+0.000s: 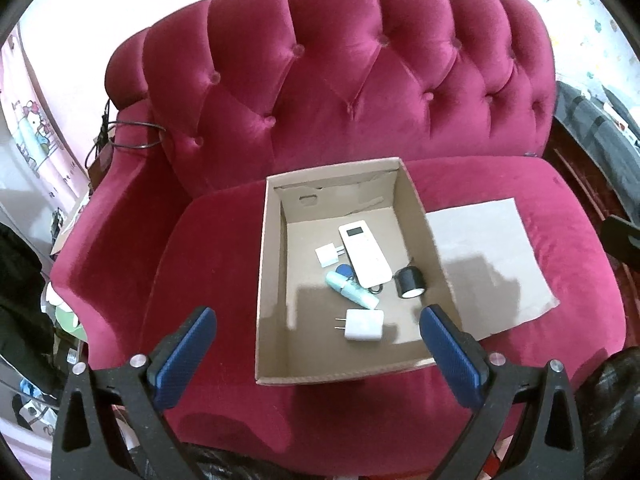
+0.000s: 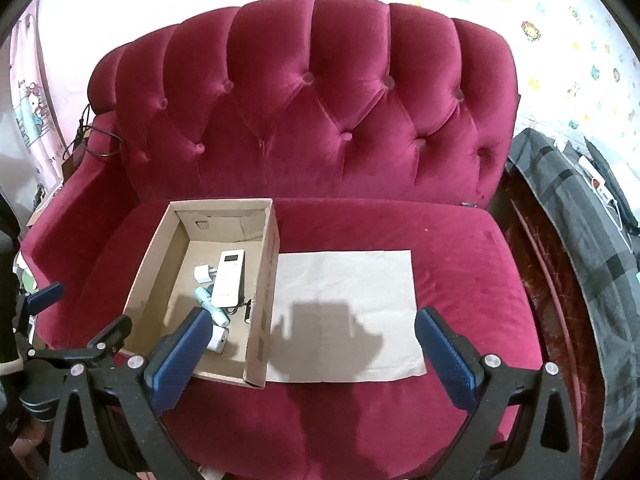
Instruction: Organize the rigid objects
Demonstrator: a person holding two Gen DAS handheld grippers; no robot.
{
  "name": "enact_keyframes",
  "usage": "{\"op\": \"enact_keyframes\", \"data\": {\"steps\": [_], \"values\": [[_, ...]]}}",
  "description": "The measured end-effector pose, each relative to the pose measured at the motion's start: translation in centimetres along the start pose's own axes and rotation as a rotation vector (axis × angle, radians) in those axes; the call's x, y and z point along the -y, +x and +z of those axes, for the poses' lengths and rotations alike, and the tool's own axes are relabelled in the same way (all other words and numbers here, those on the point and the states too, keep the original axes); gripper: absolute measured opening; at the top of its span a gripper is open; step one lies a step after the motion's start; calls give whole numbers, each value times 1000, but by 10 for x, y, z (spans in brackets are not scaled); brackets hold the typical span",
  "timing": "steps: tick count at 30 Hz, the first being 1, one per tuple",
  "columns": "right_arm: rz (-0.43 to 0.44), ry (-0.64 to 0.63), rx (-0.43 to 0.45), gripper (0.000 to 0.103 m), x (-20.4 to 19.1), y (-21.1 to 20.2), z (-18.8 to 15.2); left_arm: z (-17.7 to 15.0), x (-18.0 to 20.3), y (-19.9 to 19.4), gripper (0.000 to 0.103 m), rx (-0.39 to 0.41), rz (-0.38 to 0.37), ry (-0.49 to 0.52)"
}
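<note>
The left gripper (image 1: 318, 322) hangs with its jaws spread wide and nothing between them, above the near end of the cardboard box (image 1: 272, 248). The right gripper (image 2: 314, 322) is equally wide apart and bare, over the paper sheet (image 2: 352, 280) just right of the box.

Inside the box, the left view shows a white remote (image 1: 365, 256), a small white plug (image 1: 327, 255), a blue tag (image 1: 343, 270), a mint tube (image 1: 351, 290), a black tape roll (image 1: 409, 283) and a white charger (image 1: 364, 325) nearest the front wall. In the right view its blue finger (image 2: 180, 352) covers much of the charger, and the box wall hides most of the tape roll.
</note>
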State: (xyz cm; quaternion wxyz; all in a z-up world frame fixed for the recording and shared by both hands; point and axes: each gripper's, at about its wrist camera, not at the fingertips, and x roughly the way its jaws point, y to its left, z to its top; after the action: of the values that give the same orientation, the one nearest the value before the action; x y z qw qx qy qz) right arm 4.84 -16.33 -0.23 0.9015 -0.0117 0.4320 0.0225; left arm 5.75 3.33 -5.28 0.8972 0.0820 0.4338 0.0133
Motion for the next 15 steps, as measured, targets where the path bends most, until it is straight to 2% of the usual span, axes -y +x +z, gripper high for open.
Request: {"op": "enact_keyframes", "data": {"steps": [7, 15], "values": [[-6, 10, 26, 103, 12, -19, -12, -7, 12, -21, 103, 23, -32, 4], [-13, 15, 41, 103, 25, -23, -29, -17, 25, -32, 103, 48, -27, 2]]}}
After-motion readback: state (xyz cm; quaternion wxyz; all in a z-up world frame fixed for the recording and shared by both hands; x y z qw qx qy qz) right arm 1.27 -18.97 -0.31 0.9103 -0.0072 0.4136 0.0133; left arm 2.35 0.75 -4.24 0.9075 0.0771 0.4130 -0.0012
